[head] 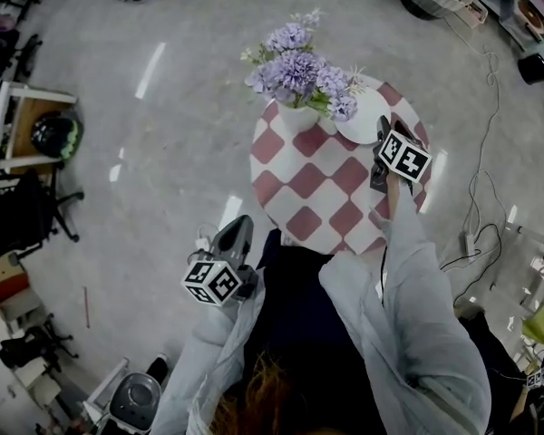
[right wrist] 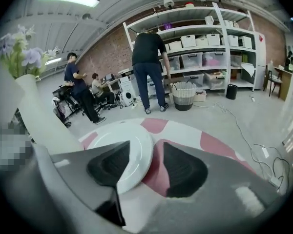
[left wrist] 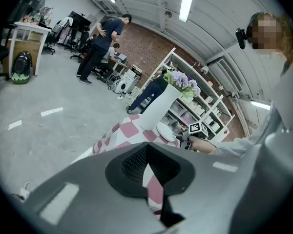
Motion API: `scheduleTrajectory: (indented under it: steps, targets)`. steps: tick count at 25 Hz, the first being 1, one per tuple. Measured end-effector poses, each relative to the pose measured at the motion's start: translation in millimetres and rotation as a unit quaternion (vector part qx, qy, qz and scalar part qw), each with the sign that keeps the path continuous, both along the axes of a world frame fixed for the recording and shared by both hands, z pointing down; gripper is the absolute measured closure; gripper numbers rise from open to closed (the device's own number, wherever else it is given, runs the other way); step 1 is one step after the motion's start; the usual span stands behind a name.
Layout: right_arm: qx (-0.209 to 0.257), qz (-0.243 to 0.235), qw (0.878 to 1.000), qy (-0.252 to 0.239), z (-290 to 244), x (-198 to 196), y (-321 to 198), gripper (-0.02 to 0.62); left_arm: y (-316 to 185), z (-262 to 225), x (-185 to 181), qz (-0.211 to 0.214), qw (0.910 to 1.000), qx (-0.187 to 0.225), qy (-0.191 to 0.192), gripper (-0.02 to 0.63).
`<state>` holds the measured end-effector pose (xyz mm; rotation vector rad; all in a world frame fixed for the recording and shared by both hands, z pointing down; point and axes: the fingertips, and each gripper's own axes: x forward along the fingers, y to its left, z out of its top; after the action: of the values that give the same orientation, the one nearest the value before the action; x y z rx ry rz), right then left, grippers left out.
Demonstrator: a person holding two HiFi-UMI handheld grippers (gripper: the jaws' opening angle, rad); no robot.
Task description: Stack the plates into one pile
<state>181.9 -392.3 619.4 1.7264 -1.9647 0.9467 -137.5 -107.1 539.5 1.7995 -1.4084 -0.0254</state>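
A white plate lies on the round red-and-white checked table, at its far right beside the flower vase. Whether other plates lie under it I cannot tell. My right gripper is at the plate's near edge. In the right gripper view the plate's rim sits between the parted jaws of the gripper, close to the left pad, with a gap to the right pad. My left gripper hangs off the table at its near left, jaws together and holding nothing.
The tall white vase with purple flowers stands just left of the plate. Several people stand by shelving and desks beyond the table. Cables trail on the floor to the right. A chair is at the left.
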Motion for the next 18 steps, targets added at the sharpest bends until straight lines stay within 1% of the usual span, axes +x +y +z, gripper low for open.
scheduleTrajectory:
  steps: [1,3,6,8,10,15,18]
  targets:
    - [0.002,0.0,1.0,-0.001,-1,0,0,0.348,0,0,0,0.001,1.0,0.0,0.0,0.595]
    - [0.011,0.004,1.0,-0.014,-6,2,2,0.252,-2,1,0,0.006,1.0,0.001,-0.001,0.595]
    - [0.024,0.001,0.999,-0.046,-21,3,11,0.092,-6,0,4,0.017,0.9998,0.007,-0.002,0.595]
    - [0.03,-0.011,0.997,-0.072,-33,-1,21,0.051,-11,-3,8,0.026,0.9995,0.016,-0.001,0.595]
    - [0.04,-0.03,0.994,-0.096,-51,-9,31,0.031,-20,-8,15,0.04,0.9988,0.029,0.0,0.595]
    - [0.078,-0.072,0.983,-0.152,-106,-31,63,0.039,-50,-29,34,0.092,0.9932,0.072,0.007,0.595]
    - [0.094,-0.064,0.973,-0.202,-136,-35,82,0.128,-65,-47,46,0.121,0.9874,0.102,0.01,0.595]
